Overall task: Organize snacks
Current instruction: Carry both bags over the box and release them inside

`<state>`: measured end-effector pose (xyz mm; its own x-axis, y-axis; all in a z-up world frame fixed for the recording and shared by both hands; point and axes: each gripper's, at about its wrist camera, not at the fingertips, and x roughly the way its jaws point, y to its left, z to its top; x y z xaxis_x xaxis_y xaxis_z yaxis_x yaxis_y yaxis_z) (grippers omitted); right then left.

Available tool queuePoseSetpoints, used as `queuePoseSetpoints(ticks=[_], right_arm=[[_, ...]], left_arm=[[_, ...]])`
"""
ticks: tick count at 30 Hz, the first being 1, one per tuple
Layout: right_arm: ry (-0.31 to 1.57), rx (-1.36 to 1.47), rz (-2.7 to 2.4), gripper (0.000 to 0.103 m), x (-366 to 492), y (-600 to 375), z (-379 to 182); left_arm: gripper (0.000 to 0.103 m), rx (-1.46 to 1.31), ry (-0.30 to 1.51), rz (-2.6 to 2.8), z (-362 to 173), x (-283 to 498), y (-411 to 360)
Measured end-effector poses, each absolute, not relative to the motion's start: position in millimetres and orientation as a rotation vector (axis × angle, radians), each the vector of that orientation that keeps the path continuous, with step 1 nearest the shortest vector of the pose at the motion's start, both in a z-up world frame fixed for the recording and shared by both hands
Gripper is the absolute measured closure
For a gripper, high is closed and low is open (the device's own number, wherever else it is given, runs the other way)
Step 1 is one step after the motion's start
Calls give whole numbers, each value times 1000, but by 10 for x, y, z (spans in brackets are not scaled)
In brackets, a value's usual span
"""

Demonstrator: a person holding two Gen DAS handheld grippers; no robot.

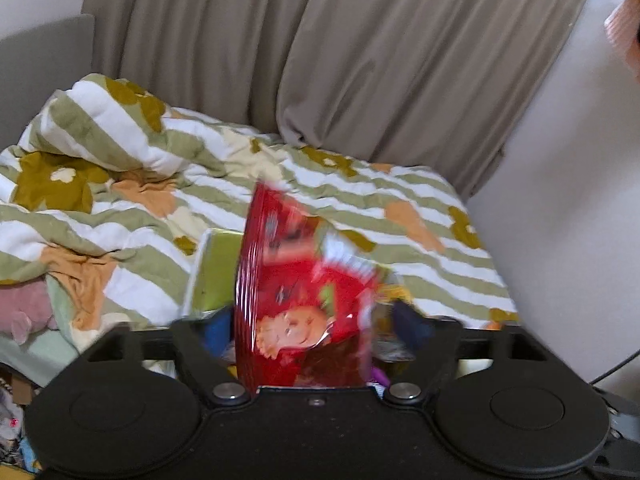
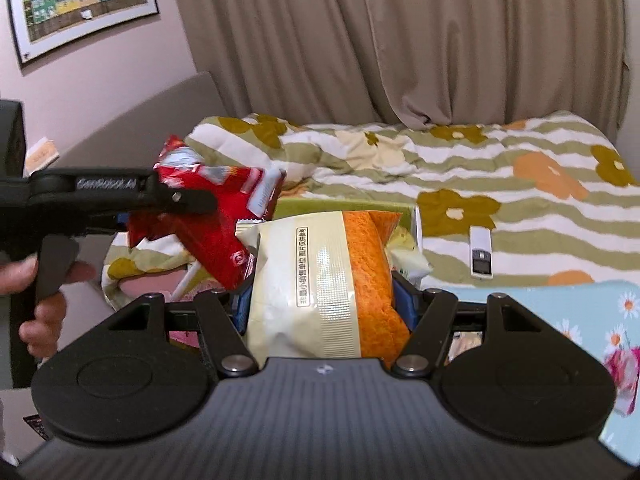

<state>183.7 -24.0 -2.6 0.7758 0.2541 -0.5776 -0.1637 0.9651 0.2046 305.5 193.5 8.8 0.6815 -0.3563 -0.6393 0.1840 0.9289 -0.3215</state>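
Right wrist view: the bed's green-striped floral quilt [image 2: 460,184] fills the background, a lime-green box [image 2: 320,204] resting on it. Both tools carry packets above that box: the right tool [image 2: 322,312] is clamped on a cream-and-orange crinkly snack bag [image 2: 320,280], the left tool [image 1: 308,332] on a glossy red snack packet [image 1: 296,300]. Probably next: lower each into the box without colliding. A white remote [image 2: 481,256] lies nearby.

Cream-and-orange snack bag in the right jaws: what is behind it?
Behind the cream-and-orange snack bag, a green box edge shows, and beyond it the floral quilt. The bag hides the box's inside.
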Motion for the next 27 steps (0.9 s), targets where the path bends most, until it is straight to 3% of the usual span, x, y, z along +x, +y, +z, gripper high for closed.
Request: queuePoseSetpoints(ticks=[1,14,16,19,27], right_arm=[[655,144,219,23,1833,-217,-45],[660,132,214,22,1889,-62,-50],[665,140,213,20,1921,-33,-57],[670,152,215,0,1987,-26,-104],[647,167,180,0,1894,-113,-231]], left_arm=[[2,-218,760,-291,66,3052,1941],[2,-116,742,-235,-11,2802,2020],[2,-118,738,-225,4,2782,2036],[2,-126,738,-208,2,2741,2064],[2,-133,757,-176,-104,2612,2114]])
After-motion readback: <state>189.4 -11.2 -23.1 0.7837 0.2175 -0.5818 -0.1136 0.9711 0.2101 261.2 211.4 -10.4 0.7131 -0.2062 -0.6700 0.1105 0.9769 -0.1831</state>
